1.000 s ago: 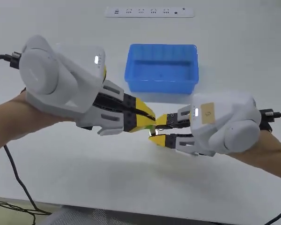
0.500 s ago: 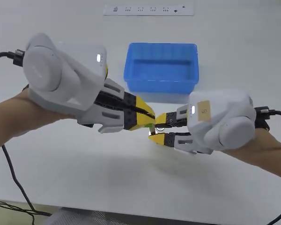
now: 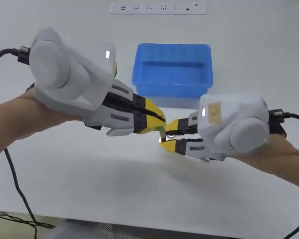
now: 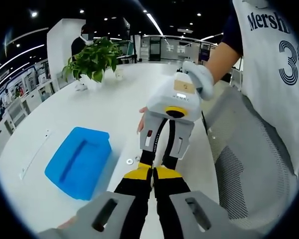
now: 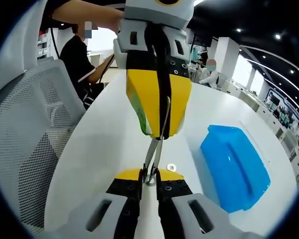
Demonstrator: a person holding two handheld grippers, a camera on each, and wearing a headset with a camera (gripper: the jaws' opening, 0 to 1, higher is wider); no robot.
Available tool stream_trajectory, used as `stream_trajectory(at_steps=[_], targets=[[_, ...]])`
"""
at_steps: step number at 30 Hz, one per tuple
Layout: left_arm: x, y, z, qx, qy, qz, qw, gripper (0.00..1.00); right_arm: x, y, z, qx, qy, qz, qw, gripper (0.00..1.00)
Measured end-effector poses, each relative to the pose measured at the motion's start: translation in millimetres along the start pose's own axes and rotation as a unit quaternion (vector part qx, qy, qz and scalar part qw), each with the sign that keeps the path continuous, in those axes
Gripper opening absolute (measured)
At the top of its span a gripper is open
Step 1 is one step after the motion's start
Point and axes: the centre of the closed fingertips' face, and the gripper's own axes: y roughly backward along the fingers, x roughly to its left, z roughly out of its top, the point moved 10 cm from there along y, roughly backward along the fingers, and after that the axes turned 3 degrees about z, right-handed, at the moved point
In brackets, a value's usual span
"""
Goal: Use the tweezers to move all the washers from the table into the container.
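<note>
In the head view the left gripper (image 3: 160, 121) reaches in from the left of the frame and the right gripper (image 3: 168, 135) from the right. Their tips nearly meet at centre over the white table (image 3: 89, 179), with the tweezers (image 3: 164, 130) between them. The blue container (image 3: 172, 69) sits above.

In the left gripper view its own jaws are pressed together, and two washers (image 4: 128, 160) lie near the container, left of centre.

In the right gripper view the tweezers run from the left gripper's clamped jaws down into the right's narrow gap. I can't tell whether those pinch. One washer (image 5: 171, 167) lies just to the right.

I'd get the tweezers seated straight and firm before either gripper lets go.
</note>
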Motion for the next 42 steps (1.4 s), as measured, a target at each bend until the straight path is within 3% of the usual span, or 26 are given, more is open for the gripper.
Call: stream_trajectory(at_steps=[11,22,31,42], targets=[[-0.6,-0.6,-1.3,0.003,0.004,-0.005,1.0,0.06,0.6,0.2,-0.6,-0.005,-0.018,0.002,0.9998,0.09],[-3.1,9.3,-1.3,0.009,0.003,-0.001,1.0,0.06,2.2,4.8,5.1,0.001,-0.004,-0.003,1.0,0.09],[0.2,21.4,15.6,0.0,-0.014,0.003,0.9999,0.06,-4.1,15.2,20.3,-0.009,0.007,-0.018,0.9998,0.09],[22.4,36.1,49.2,-0.022,-0.06,0.018,0.9978,0.06,-33.3,40.7,43.6,-0.014,0.042,-0.061,0.9972,0.09]])
